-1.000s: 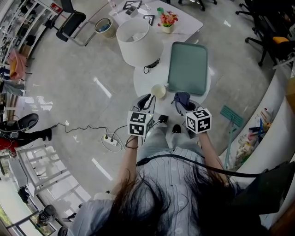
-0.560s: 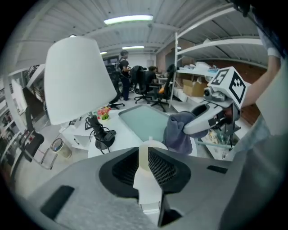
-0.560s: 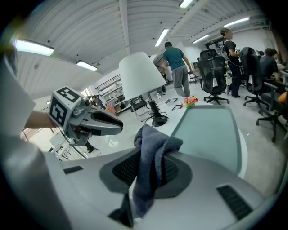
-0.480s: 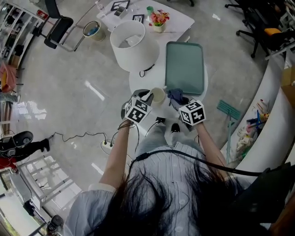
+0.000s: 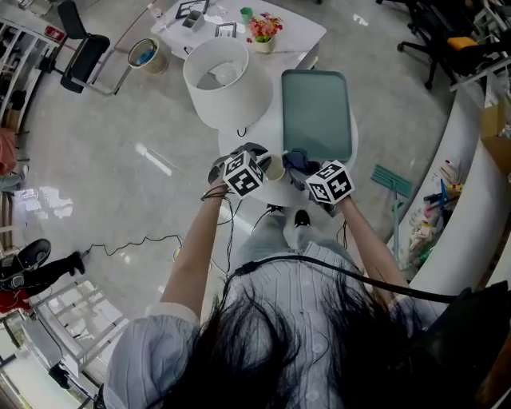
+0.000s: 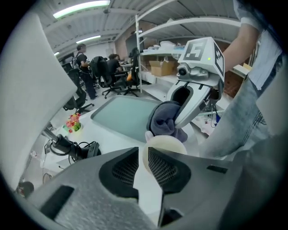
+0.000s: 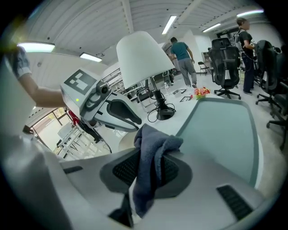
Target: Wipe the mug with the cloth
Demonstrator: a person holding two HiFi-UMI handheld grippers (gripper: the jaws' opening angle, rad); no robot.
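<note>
The left gripper (image 6: 140,156) jaws pinch the mug (image 6: 170,143) rim; right gripper (image 7: 150,157) pinches cloth (image 7: 157,139).

This is an open-plan office or lab workroom; black swivel chairs (image 7: 226,63) stand about, with people (image 7: 182,56) on foot among them; strip lights (image 6: 81,9) run along a bare ceiling; metal shelving (image 6: 155,45) carries cardboard boxes (image 6: 161,67); a pale polished floor (image 5: 112,160) surrounds the round white surface (image 5: 265,141) bearing a lamp (image 5: 226,80).
</note>
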